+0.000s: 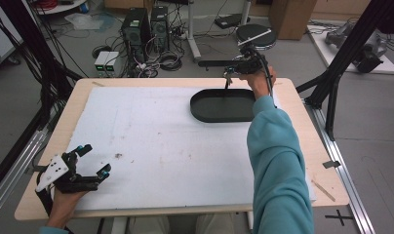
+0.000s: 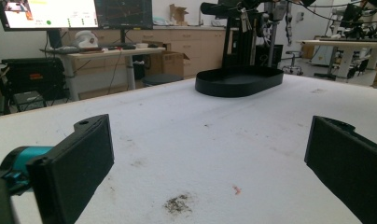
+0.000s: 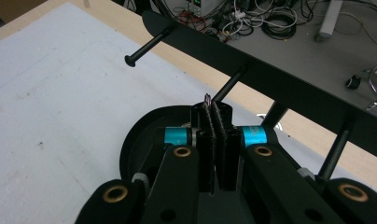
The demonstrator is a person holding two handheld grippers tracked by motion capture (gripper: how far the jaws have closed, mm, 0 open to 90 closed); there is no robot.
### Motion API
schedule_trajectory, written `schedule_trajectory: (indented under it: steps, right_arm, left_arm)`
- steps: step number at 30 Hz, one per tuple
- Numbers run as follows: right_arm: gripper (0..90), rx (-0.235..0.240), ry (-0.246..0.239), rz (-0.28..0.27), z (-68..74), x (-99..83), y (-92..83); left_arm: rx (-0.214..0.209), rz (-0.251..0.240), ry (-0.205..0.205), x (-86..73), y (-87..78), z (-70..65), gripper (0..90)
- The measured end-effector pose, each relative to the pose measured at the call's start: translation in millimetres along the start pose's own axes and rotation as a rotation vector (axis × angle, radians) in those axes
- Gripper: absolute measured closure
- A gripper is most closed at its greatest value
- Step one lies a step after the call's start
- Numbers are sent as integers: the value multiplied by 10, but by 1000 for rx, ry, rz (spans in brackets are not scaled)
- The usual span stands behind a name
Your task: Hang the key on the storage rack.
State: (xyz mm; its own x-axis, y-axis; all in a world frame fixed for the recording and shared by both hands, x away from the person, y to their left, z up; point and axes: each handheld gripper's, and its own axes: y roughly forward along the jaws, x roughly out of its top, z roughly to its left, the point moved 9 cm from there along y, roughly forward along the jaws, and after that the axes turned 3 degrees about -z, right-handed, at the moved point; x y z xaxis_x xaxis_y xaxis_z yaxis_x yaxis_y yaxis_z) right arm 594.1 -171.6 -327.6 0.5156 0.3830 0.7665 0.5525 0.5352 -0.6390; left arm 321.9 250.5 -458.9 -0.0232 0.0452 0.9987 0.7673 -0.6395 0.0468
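Two handheld grippers at a light wooden table (image 1: 302,105) covered by a white foam sheet (image 1: 161,146).

Item: left gripper (image 1: 90,163). Rests near the table's front left corner, held in the person's left hand (image 1: 63,200); grey three-cornered plate on top. Jaws spread wide with nothing between them; in the left gripper view the two black pads (image 2: 72,170) stand far apart over bare sheet.

Item: right gripper (image 1: 229,73). Held above the far edge of the table by the right hand (image 1: 258,78), arm in a teal sleeve (image 1: 278,161). In the right gripper view the jaws (image 3: 214,135) are pressed together on something thin and dark whose frayed tip shows just above them; what it is cannot be told.

Item: black oval tray (image 1: 222,106). Sits on the sheet at the far right, just below the right gripper.

Item: black flat panel with pegs (image 3: 270,84). Slants across the right gripper view beyond the jaws.

Item: dark smudge (image 2: 179,203) and small red speck (image 2: 235,189), on the sheet between the left pads.
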Motion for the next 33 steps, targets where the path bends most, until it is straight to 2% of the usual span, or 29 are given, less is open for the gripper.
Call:
schedule_trajectory:
  steps: [13, 16, 17, 33]
  right_arm:
    - [887, 10, -4, -5, -20, -1, 7]
    - [887, 8, -10, -6, -28, 0, 17]
    - [887, 7, -25, -11, -38, 5, 24]
    - [884, 12, -38, -26, -91, 9, 66]
  left_arm:
    - [-3, 6, 5, -3, -2, -1, 17]
    - [-3, 7, 6, -4, -1, -3, 17]
    - [-2, 7, 5, -4, -1, -4, 17]
    - [-3, 12, 4, -6, 3, -4, 17]
